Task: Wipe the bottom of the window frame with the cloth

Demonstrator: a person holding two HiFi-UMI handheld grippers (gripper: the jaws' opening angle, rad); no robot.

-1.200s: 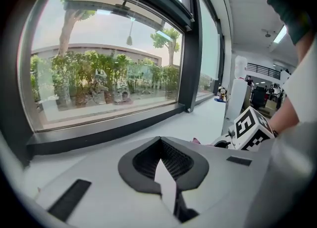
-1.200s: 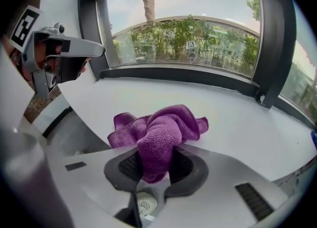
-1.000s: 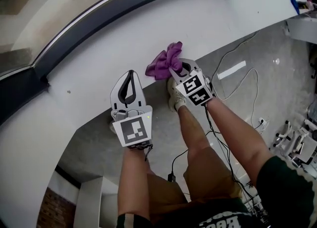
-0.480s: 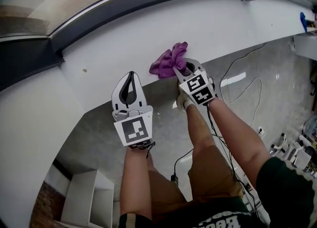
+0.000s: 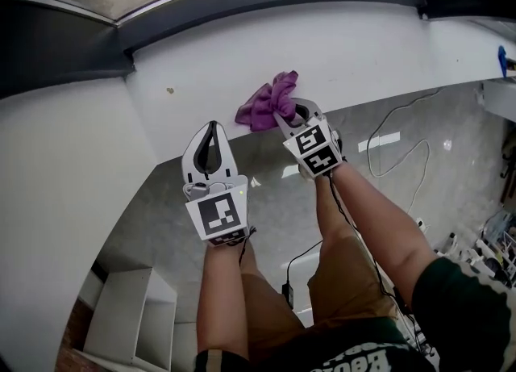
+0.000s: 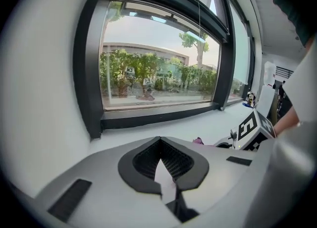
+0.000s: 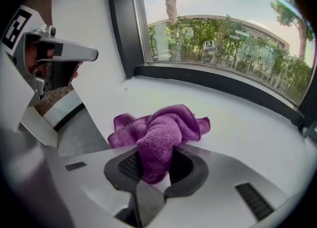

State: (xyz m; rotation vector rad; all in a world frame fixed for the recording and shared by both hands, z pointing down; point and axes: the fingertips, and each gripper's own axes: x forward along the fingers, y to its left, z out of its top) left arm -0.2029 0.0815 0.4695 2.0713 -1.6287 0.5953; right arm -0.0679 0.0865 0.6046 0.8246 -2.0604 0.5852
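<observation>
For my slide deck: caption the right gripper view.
Right claw clamps a purple cloth at the white sill, dark window frame beyond.

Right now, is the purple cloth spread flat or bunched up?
Bunched: the cloth is crumpled in folds, pinched by the right gripper at the white sill.

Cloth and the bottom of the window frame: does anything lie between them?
Nothing: only bare white sill separates the purple cloth from the dark frame bottom, clearest in the right gripper view.
</observation>
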